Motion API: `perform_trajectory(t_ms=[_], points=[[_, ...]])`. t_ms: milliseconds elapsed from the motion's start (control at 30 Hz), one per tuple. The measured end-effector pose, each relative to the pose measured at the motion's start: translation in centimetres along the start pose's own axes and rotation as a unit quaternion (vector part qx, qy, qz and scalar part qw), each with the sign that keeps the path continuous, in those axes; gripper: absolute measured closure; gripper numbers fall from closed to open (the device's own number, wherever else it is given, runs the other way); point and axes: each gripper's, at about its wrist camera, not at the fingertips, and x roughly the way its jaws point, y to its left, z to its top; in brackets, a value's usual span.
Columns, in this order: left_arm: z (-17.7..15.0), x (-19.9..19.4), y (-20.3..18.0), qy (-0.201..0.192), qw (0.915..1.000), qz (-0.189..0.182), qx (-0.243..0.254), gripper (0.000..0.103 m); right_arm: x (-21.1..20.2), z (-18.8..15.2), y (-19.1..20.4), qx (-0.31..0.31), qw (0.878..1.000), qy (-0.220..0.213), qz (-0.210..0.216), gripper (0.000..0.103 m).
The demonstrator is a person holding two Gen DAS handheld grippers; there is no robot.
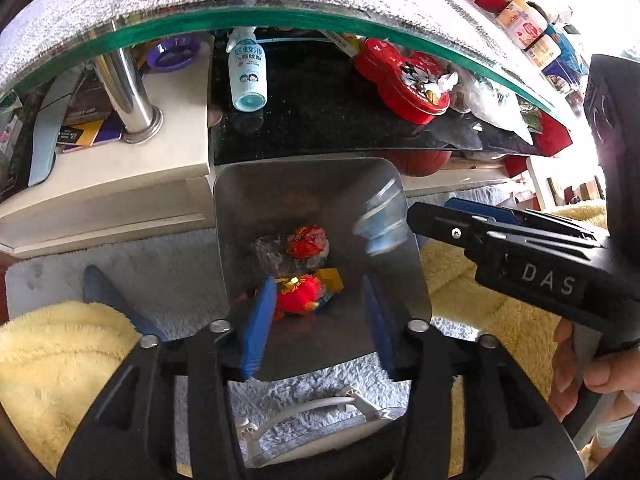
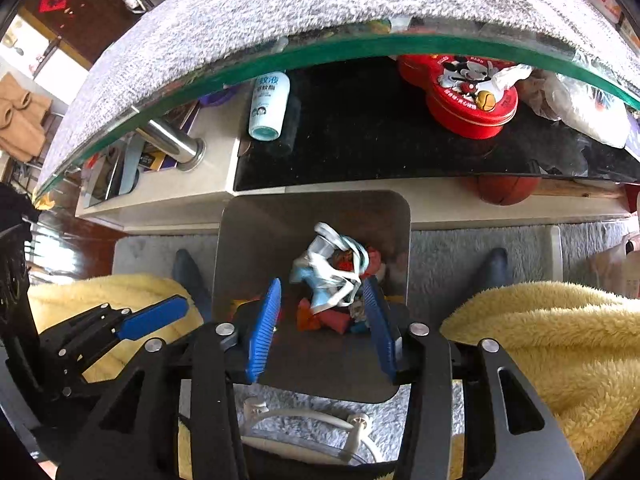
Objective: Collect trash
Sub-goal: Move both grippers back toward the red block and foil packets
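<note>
Two claws hang over the steel bin [image 2: 240,240], both with jaws apart and nothing pressed between the pads: left claw [image 1: 316,320], right claw [image 2: 324,320]. A crumpled face mask [image 2: 332,276] sits mid-frame above red wrappers [image 1: 300,296] inside it.

A: Where do the two wrist views look from?
B: Both face steeply down, close above the steel bin [image 1: 320,208] [image 2: 316,216]; they share it and the glass-topped surface [image 1: 240,20] [image 2: 360,46].
</note>
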Motion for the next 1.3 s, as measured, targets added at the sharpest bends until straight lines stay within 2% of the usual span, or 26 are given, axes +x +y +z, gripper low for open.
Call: perform_trajectory(t_ms=[67, 133, 267, 300, 333, 433, 533, 933, 1300], points=[[0.1, -0.2, -0.1, -0.003, 1.0, 0.003, 0.002, 0.05, -0.2, 0.2, -0.2, 0.002, 1.0, -0.002, 0.001, 0.056], [0.2, -0.4, -0.1, -0.006, 1.0, 0.005, 0.002, 0.044, -0.3, 0.3, -0.3, 0.003, 1.0, -0.006, -0.002, 0.047], [0.4, -0.9, 0.1, -0.011, 0.9999, 0.01, -0.001, 0.035, -1.1, 0.7, -0.7, 0.008, 1.0, -0.018, -0.006, 0.036], [0.5, -1.1, 0.2, -0.013, 0.9999, 0.01, -0.002, 0.033, -1.3, 0.9, -0.8, 0.009, 1.0, -0.022, -0.01, 0.031], [0.6, -1.4, 0.3, -0.016, 0.9998, 0.011, -0.003, 0.029, -1.7, 1.1, -0.9, 0.01, 0.999, -0.028, -0.016, 0.024], [1.2, -2.7, 0.5, -0.03, 0.9994, 0.016, -0.005, 0.016, -2.9, 2.0, -0.9, 0.008, 0.998, -0.046, -0.03, 0.015], [2.2, -4.2, 0.9, -0.048, 0.9987, 0.016, -0.011, 0.009, -4.5, 3.1, -1.1, 0.012, 0.998, -0.065, -0.022, 0.014], [8.3, -8.6, 1.2, -0.101, 0.9944, 0.031, -0.008, 0.008, -8.9, 9.9, -0.7, 0.009, 0.991, -0.133, -0.024, 0.009], [15.7, -9.1, 2.6, -0.123, 0.9913, 0.044, -0.013, 0.008, -8.9, 17.7, 0.2, -0.008, 0.987, -0.157, -0.035, 0.009]])
